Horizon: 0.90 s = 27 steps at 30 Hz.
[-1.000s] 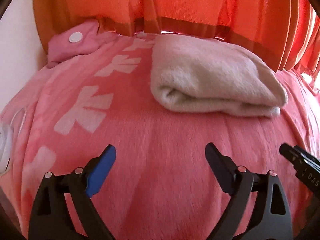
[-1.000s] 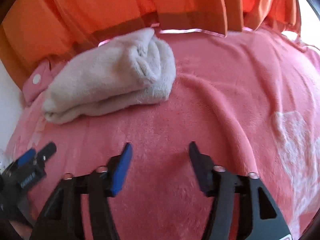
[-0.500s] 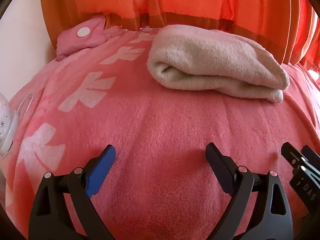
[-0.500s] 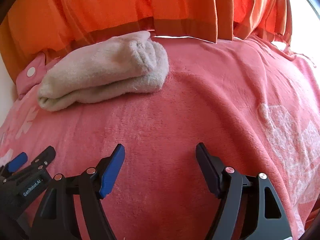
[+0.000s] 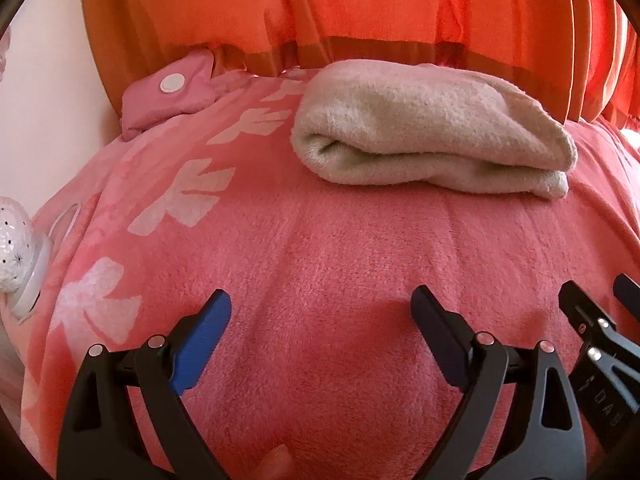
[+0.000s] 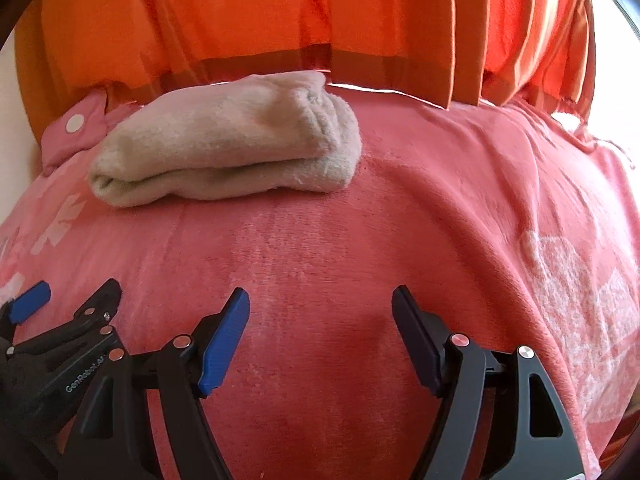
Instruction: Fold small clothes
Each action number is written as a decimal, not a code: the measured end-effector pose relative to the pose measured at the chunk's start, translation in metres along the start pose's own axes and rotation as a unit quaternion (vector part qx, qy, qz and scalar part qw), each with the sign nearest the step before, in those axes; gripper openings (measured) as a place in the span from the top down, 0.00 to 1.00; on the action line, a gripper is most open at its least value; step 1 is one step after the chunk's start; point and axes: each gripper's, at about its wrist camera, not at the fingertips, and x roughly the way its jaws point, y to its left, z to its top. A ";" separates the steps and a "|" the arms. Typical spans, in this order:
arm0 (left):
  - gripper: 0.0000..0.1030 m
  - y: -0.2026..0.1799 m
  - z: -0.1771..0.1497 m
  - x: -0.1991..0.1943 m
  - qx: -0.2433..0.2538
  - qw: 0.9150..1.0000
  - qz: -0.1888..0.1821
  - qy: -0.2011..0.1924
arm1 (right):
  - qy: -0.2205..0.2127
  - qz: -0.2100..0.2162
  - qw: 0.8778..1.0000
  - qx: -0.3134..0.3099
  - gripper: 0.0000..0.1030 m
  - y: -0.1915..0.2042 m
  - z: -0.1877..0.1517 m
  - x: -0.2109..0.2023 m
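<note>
An orange curtain (image 5: 360, 8) is hanging beyond both tools, past a pink blanket (image 5: 320, 248) spreading beneath them. The folded beige garment (image 5: 432, 140) is lying well ahead of the left gripper (image 5: 322, 312) and ahead-left of the right gripper (image 6: 320, 308). Both grippers are hovering with jaws spread, holding nothing.

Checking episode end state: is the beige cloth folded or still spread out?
Folded. The beige cloth lies as a compact bundle on the pink blanket, stacked layers showing at its near edge; neither gripper touches it.

Orange curtain (image 5: 360, 4), perhaps backlit
</note>
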 end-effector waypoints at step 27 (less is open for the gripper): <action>0.14 -0.002 0.000 0.000 0.006 1.000 0.008 -0.005 | -0.006 -0.018 0.999 -0.026 0.30 0.013 -0.003 -0.002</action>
